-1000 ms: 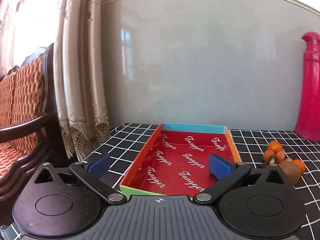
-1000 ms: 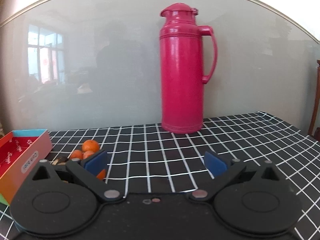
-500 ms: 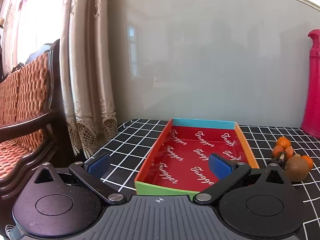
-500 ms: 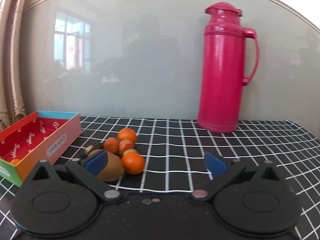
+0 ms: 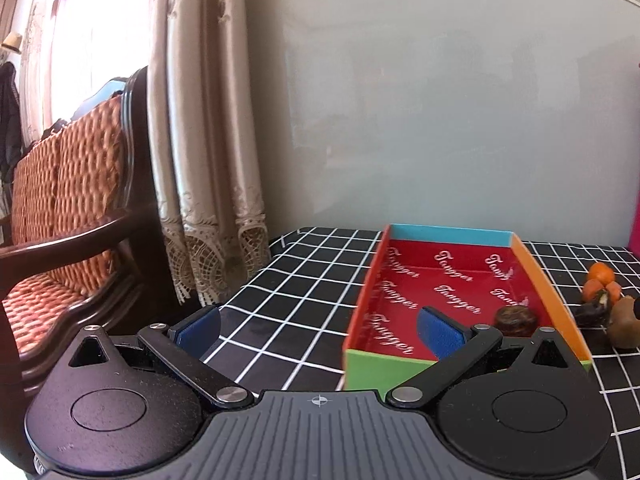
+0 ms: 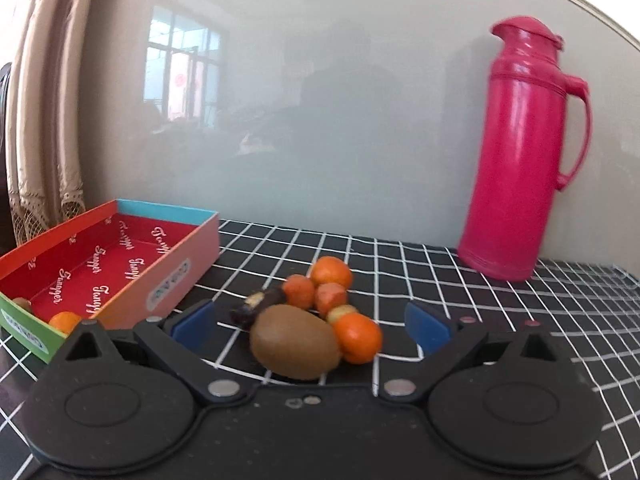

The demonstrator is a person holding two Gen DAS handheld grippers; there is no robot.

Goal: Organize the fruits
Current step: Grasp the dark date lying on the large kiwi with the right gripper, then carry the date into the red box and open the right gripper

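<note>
A colourful cardboard tray [image 5: 532, 270] with a red inside sits on the checked tablecloth; it also shows in the right wrist view [image 6: 168, 280]. A dark brown fruit [image 5: 515, 320] lies in it, and a tangerine [image 6: 64, 321] near its front corner. A pile of fruit lies right of the tray: a kiwi [image 6: 296, 342], several small tangerines [image 6: 331, 273] and a dark date [image 6: 260, 305]. My right gripper [image 6: 310, 326] is open, with the kiwi between its fingers, untouched. My left gripper [image 5: 320, 330] is open and empty at the tray's front left corner.
A tall pink thermos [image 6: 524, 152] stands at the back right against the grey wall. A wooden chair with an orange cushion [image 5: 68, 208] and curtains [image 5: 200, 140] are left of the table. The table's left edge [image 5: 256, 276] runs by the curtain.
My right gripper has swung left from facing the thermos to the fruit pile, now around the kiwi. My left gripper has shifted left, so the tray sits further right.
</note>
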